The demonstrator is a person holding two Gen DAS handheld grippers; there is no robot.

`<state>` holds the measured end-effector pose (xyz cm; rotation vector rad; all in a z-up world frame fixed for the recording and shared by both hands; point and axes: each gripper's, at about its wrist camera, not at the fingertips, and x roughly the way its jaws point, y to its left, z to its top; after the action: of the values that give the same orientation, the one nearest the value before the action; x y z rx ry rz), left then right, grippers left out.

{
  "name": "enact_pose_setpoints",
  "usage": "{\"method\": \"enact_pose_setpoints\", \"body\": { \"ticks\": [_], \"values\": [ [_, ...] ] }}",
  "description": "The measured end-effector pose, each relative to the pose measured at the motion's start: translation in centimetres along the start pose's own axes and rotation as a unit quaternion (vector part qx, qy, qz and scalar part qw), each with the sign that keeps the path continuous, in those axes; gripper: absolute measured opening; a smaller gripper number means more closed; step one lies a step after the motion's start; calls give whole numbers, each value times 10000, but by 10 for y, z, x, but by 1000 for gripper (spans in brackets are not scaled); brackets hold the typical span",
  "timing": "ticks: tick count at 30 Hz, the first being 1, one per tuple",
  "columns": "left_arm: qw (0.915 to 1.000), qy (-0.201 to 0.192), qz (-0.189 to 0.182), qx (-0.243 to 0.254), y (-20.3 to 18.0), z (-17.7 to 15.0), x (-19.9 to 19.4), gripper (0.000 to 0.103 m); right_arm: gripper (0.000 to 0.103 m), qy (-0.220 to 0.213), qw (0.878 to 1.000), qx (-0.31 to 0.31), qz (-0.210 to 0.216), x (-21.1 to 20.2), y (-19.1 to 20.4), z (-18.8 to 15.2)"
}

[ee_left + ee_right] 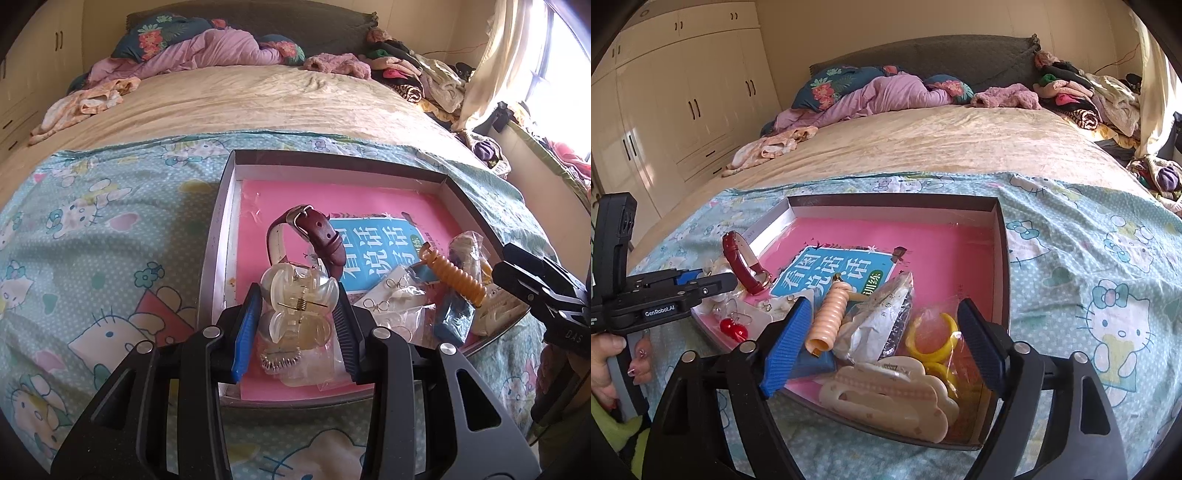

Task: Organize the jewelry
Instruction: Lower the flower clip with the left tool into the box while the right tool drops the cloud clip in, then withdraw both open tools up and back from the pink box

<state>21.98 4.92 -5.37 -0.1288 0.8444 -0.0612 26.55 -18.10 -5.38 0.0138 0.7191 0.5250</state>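
The far half of my tray [1001, 236] is bare pink floor right up to the back wall, so I could pass a gripper there freely. The near half is crowded: the upright red watch [744, 264] and my left gripper [299, 306] block the left corner, while the orange spiral tie [829, 317], foil packet [875, 325], yellow rings [934, 332] and cream claw clip [886, 398] fill the room under my right gripper [882, 354].

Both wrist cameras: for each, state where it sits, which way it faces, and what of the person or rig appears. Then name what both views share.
Left wrist: on the left gripper, looking down at the clear hair claw it grips; right gripper at the right edge.
Right wrist: on the right gripper, open over the cream hair claw; a hand at left.
Shared: box, watch.
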Motion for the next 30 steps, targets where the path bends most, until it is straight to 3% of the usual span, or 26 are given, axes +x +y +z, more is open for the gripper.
{"method": "enact_pose_setpoints", "body": {
  "ticks": [10, 12, 13, 19, 25, 30],
  "values": [
    [10000, 23, 67, -6, 0, -1, 0, 32, 95, -79, 9997, 214, -33, -21, -4, -7],
    [10000, 11, 95, -19, 0, -2, -2, 43, 95, -64, 9997, 248, -17, -26, -4, -8],
    [9999, -12, 102, -28, 0, -2, -4, 54, 96, -61, 9997, 244, -13, -28, -4, -9],
    [9997, -156, 154, -65, 2, 0, -21, 60, 96, -154, 9996, 236, -1, -46, 3, -13],
    [9991, -392, 146, -32, -2, -1, -50, 81, 97, -305, 9995, 110, -18, -70, 15, -13],
    [9984, -567, 51, 4, -7, -9, -77, 93, 98, -425, 9991, -41, -44, -95, 25, -16]
  ]
}}
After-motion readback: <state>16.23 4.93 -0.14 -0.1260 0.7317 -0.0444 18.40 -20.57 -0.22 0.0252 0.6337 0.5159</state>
